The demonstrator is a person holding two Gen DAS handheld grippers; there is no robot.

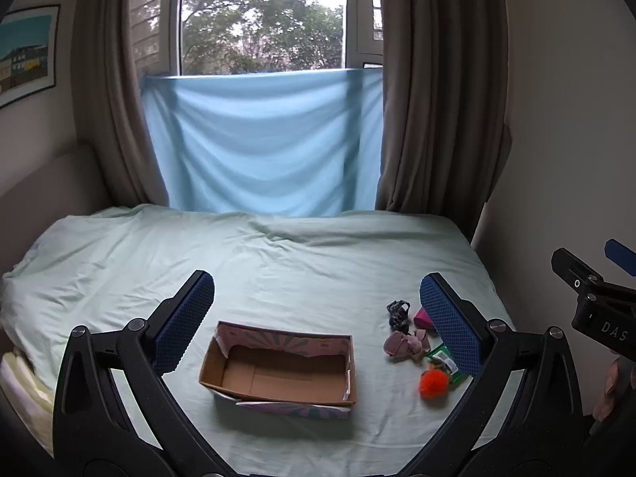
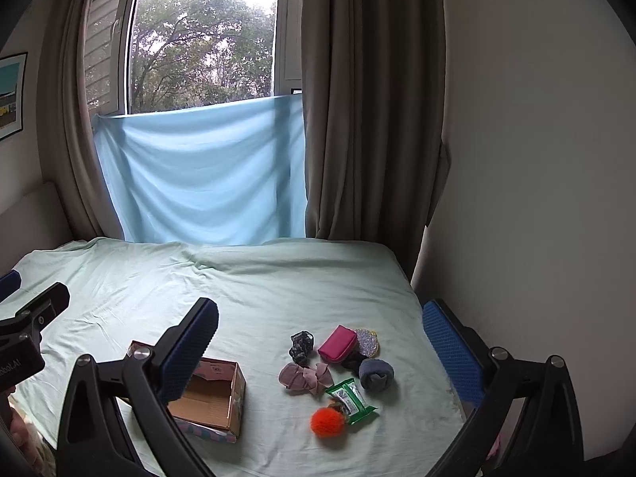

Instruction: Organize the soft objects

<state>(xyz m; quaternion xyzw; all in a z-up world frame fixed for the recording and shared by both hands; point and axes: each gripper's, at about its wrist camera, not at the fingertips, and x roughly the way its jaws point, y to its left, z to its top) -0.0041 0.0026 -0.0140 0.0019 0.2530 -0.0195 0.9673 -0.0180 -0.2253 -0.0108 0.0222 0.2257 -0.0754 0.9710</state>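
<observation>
I am at the very start: nothing is picked up yet. My left hand-held gripper [image 1: 318,318] is spread wide and holds nothing. My right hand-held gripper [image 2: 320,342] is wide too, with nothing in it. Both hang above the bed [image 2: 246,278].

The cardboard box [image 1: 278,365] sits open on the sheet and has nothing in it. Just beside it, to the right, lies the pile of soft things: an orange pom-pom [image 2: 326,422], a pink bow [image 2: 306,375], a green packet [image 2: 351,397], a rolled sock [image 2: 375,373], a pink pouch [image 2: 338,344] and a dark hair tie [image 2: 301,345].

I think my next move is to bring the right one down on the pom-pom, which lies nearest, and close softly.

The wall [image 2: 536,198] is near on the right, so I should stay left. The far half of the bed gives lots of room.
</observation>
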